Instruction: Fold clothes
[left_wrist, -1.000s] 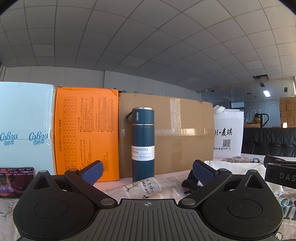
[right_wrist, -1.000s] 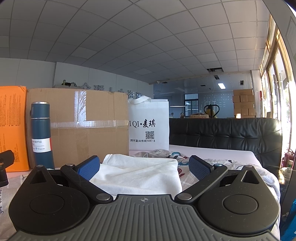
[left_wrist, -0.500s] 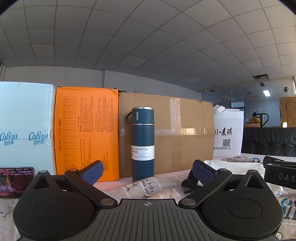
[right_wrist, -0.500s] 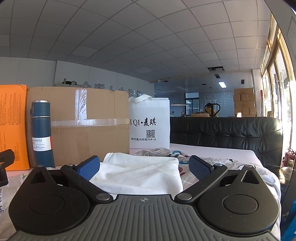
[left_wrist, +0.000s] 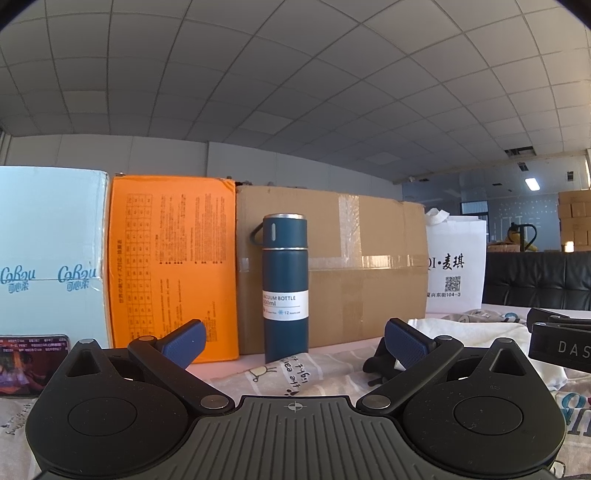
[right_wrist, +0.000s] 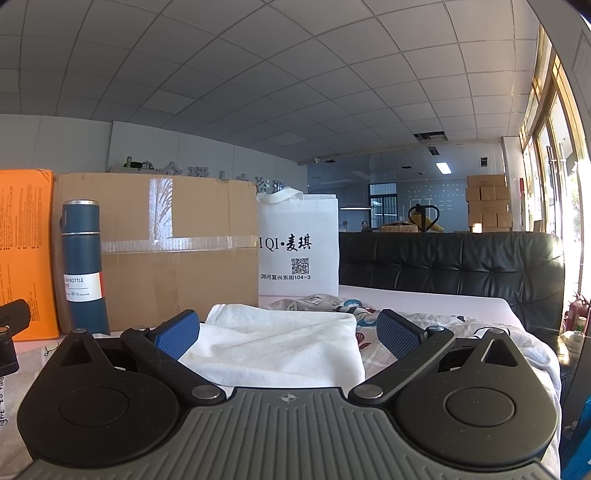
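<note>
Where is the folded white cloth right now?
In the right wrist view, the folded white cloth lies on the table between the open right gripper fingers, before the cardboard box.

Office/warehouse: grid ceiling (right_wrist: 295, 74), glass partition (right_wrist: 424, 192), stacked cartons (right_wrist: 487, 201), pallet jack (right_wrist: 424, 218), black sofa (right_wrist: 461, 262).

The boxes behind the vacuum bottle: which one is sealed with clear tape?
The brown cardboard box, directly behind the bottle; the orange box shows only print.

Left gripper (left_wrist: 293, 341) level, jaws spread wide; right gripper (right_wrist: 288, 328) likewise, gripping nothing.
</note>
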